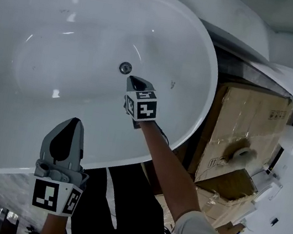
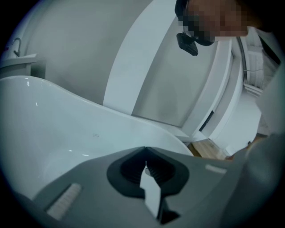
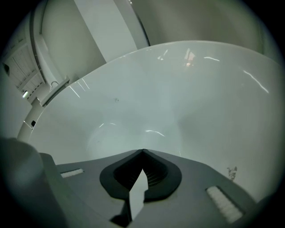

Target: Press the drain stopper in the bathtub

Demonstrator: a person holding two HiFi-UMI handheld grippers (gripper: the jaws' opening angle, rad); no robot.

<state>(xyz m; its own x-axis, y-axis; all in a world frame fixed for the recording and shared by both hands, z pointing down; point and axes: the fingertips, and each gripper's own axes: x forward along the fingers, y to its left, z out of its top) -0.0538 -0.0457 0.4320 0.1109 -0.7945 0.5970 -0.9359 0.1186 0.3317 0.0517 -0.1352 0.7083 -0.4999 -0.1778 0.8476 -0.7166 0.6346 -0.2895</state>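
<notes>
A round chrome drain stopper [image 1: 125, 68] sits on the floor of the white oval bathtub [image 1: 14, 135]. My right gripper [image 1: 133, 80] is inside the tub, its shut tip just right of and below the stopper, apart from it. In the right gripper view the right gripper [image 3: 142, 151] has its jaws closed on nothing, with only the tub wall [image 3: 178, 98] ahead; the stopper is hidden there. My left gripper [image 1: 73, 122] hangs shut over the tub's near rim. The left gripper [image 2: 145, 148] in its own view is shut and empty.
Cardboard boxes [image 1: 245, 131] stand right of the tub, with a tape roll [image 1: 241, 154] on one. A white panel [image 2: 133, 67] and wall rise behind the tub. The person's arm [image 1: 175, 175] reaches over the near rim.
</notes>
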